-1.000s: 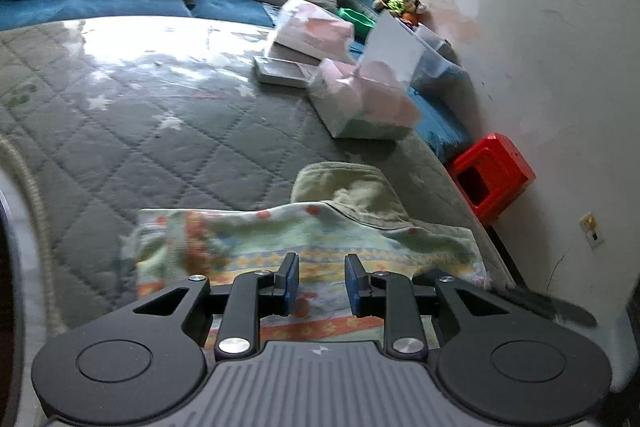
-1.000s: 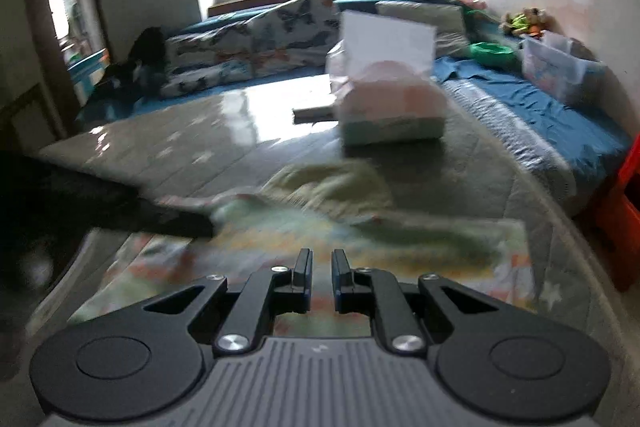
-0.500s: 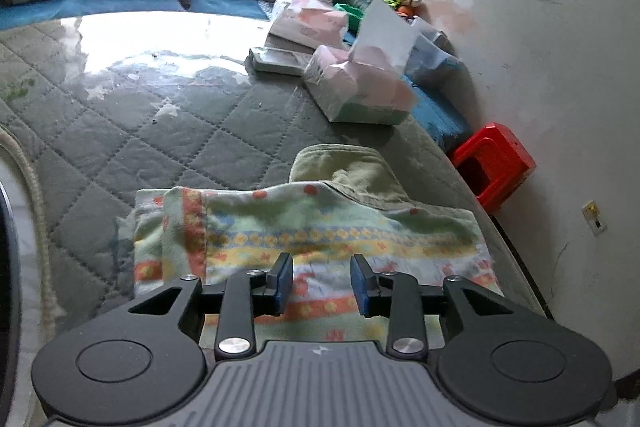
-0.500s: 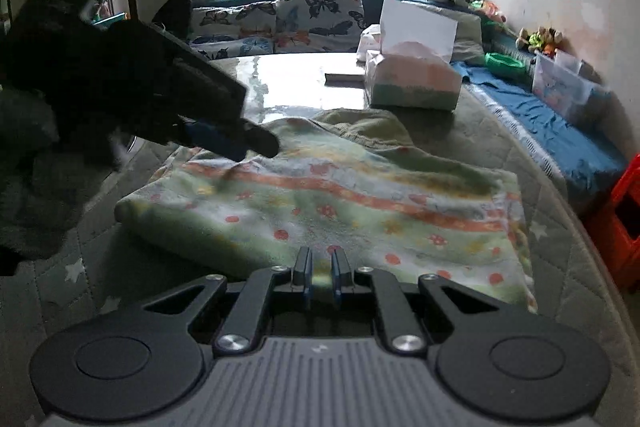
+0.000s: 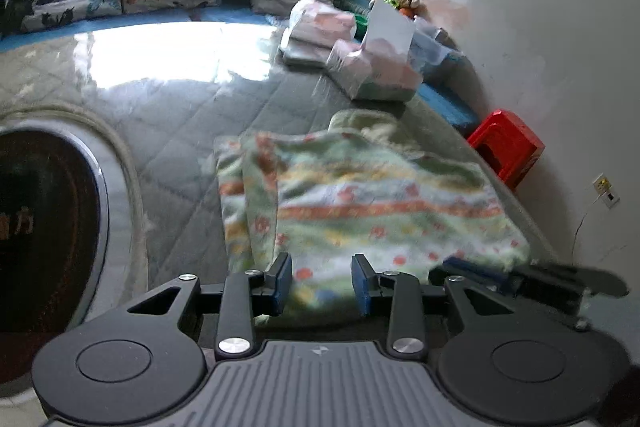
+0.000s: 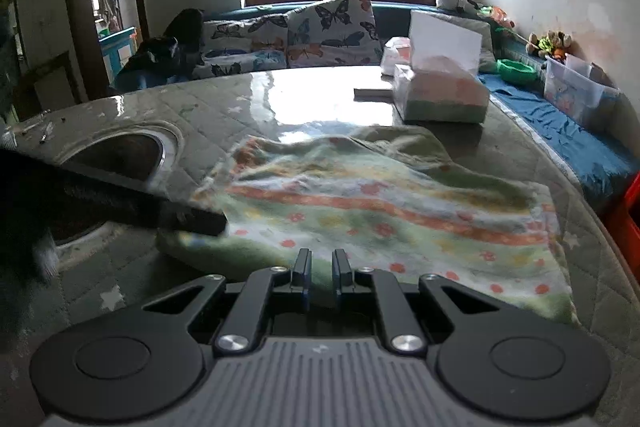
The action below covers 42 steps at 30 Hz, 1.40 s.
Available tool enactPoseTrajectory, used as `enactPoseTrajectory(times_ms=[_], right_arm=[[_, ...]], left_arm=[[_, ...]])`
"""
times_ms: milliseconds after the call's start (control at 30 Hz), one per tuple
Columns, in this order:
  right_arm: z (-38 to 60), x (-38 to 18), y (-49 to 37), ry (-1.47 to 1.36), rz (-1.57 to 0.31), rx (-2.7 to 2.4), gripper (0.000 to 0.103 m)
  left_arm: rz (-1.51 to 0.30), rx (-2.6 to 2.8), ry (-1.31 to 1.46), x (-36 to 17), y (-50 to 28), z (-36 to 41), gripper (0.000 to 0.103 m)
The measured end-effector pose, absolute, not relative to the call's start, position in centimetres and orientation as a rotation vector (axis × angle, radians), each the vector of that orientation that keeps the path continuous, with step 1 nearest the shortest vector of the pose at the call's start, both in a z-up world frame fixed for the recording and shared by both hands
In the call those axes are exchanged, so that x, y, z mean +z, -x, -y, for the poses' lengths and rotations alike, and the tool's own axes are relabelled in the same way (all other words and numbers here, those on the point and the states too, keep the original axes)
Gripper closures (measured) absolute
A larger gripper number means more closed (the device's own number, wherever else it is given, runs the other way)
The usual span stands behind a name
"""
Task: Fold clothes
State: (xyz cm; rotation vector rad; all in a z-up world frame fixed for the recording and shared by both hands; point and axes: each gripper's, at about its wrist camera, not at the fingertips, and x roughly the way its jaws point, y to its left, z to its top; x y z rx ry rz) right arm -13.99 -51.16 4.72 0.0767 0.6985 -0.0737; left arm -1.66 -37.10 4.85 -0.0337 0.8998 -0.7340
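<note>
A green garment with orange stripes and red flowers [image 5: 360, 203] [image 6: 380, 211] lies folded on the grey quilted table cover [image 5: 180, 131]. An olive-green part of it sticks out at the far side. My left gripper [image 5: 321, 279] stands open over the garment's near edge, with cloth showing between its blue pads. In the right wrist view it is a dark blurred bar [image 6: 192, 219] at the garment's left corner. My right gripper [image 6: 322, 273] is narrowed onto the garment's near edge, and cloth fills the small gap. It also shows in the left wrist view [image 5: 488, 273] at the near right corner.
A round metal-rimmed opening [image 5: 52, 227] [image 6: 120, 151] is set in the table left of the garment. Pink tissue packs [image 6: 440, 95] stand behind it. A red stool [image 5: 508, 151] sits by the wall on the right. Butterfly pillows [image 6: 320, 27] line the bench.
My left gripper's fingers have spread wider and it has drawn back toward the near edge. The right gripper has pulled back and risen, its gap unchanged. The garment lies flat.
</note>
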Motion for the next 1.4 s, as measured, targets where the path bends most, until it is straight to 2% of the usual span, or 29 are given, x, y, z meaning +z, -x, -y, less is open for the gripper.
enactPoseTrajectory(times_ms=[167, 367, 533, 600, 667, 733, 900, 1100, 1400], right_arm=[[49.9, 4.5, 13.3, -0.049, -0.716, -0.051, 0.092], [48.8, 4.0, 12.9, -0.046, -0.727, -0.038, 0.092], [49.0, 4.3, 13.2, -0.079, -0.711, -0.061, 0.089], [49.2, 4.6, 13.2, -0.081, -0.71, -0.079, 0.083], [49.5, 4.8, 13.2, -0.091, -0.706, -0.096, 0.069], [49.6, 5.0, 13.3, -0.102, -0.703, -0.112, 0.069], [49.6, 5.2, 14.8, -0.135, -0.694, -0.164, 0.068], [50.0, 4.6, 16.3, -0.185, -0.728, -0.237, 0.066], [50.2, 3.7, 18.1, -0.306, -0.756, -0.318, 0.064]], left_arm=[[-0.878, -0.737, 0.031, 5.0, 2.3, 36.5, 0.066], [-0.868, -0.706, 0.06, 5.8, 2.7, 33.9, 0.056], [-0.859, -0.653, 0.052, 5.7, 3.3, 31.7, 0.038], [-0.854, -0.634, 0.052, 5.7, 3.4, 31.0, 0.031], [-0.845, -0.625, 0.045, 5.8, 3.8, 30.6, 0.028], [-0.832, -0.624, 0.038, 6.0, 4.4, 30.5, 0.019], [-0.796, -0.634, 0.01, 6.5, 6.0, 30.8, 0.006], [-0.756, -0.655, -0.026, 6.9, 8.0, 31.3, 0.0], [-0.749, -0.632, -0.077, 6.6, 8.9, 31.8, 0.0]])
